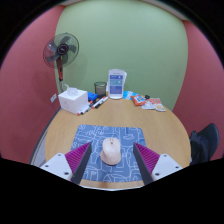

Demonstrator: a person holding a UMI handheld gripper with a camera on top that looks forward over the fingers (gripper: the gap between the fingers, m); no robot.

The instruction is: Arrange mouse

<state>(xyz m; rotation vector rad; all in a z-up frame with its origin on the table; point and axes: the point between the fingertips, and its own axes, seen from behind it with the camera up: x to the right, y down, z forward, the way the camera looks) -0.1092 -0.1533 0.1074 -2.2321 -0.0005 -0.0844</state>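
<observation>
Between the fingers: small white rounded computer mouse point(111, 151), gaps either side
Underneath: blue-grey patterned mouse mat point(111, 141) on round wooden surface point(140, 118)
Gripper point(112, 158): spread wide, pinching nothing

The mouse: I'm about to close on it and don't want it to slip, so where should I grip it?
Grip the mouse across its two long flanks, coming straight from its near end. It lies lengthwise on the mouse mat, between the open fingers of the hand-held gripper, so the pads likely meet its sides squarely.
</observation>
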